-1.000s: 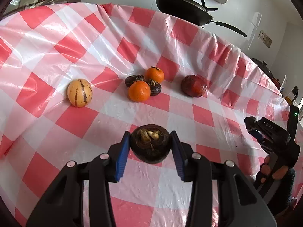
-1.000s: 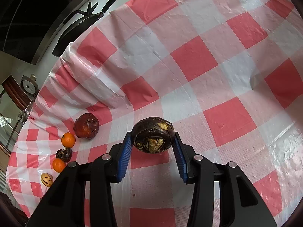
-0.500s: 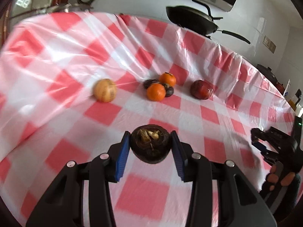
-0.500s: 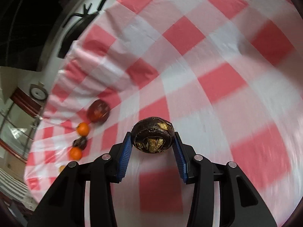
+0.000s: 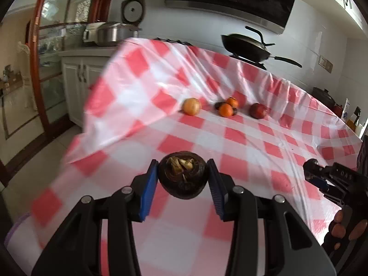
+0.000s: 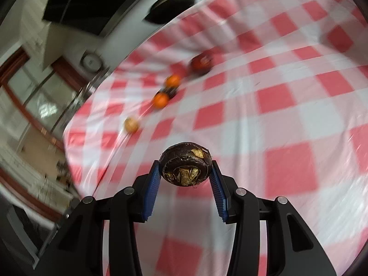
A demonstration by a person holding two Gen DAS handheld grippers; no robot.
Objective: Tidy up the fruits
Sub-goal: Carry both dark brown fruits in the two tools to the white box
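My left gripper (image 5: 182,179) is shut on a dark brown round fruit (image 5: 182,176) whose yellowish top faces the camera, held above the red-and-white checked tablecloth (image 5: 241,138). My right gripper (image 6: 185,172) is shut on a second dark brown fruit (image 6: 185,166) with yellow-brown patches. Far back on the cloth lie a yellowish striped fruit (image 5: 191,106), two oranges (image 5: 225,110) with small dark fruits (image 5: 218,105) between them, and a dark red fruit (image 5: 258,111). The right wrist view shows the same row blurred: striped fruit (image 6: 131,125), orange (image 6: 161,99), red fruit (image 6: 201,63). The right gripper also shows at the left wrist view's right edge (image 5: 316,177).
A black wok (image 5: 247,47) sits on the stove behind the table. A steel pot (image 5: 112,33) stands on a white cabinet at the left, by a glass door. The cloth's left edge drops to the floor (image 5: 76,142). Bottles (image 5: 355,119) stand at the far right.
Both grippers have pulled back from the fruit row with their dark fruits still held. The row now looks smaller and farther off, and the room, cabinet and floor have come into view.
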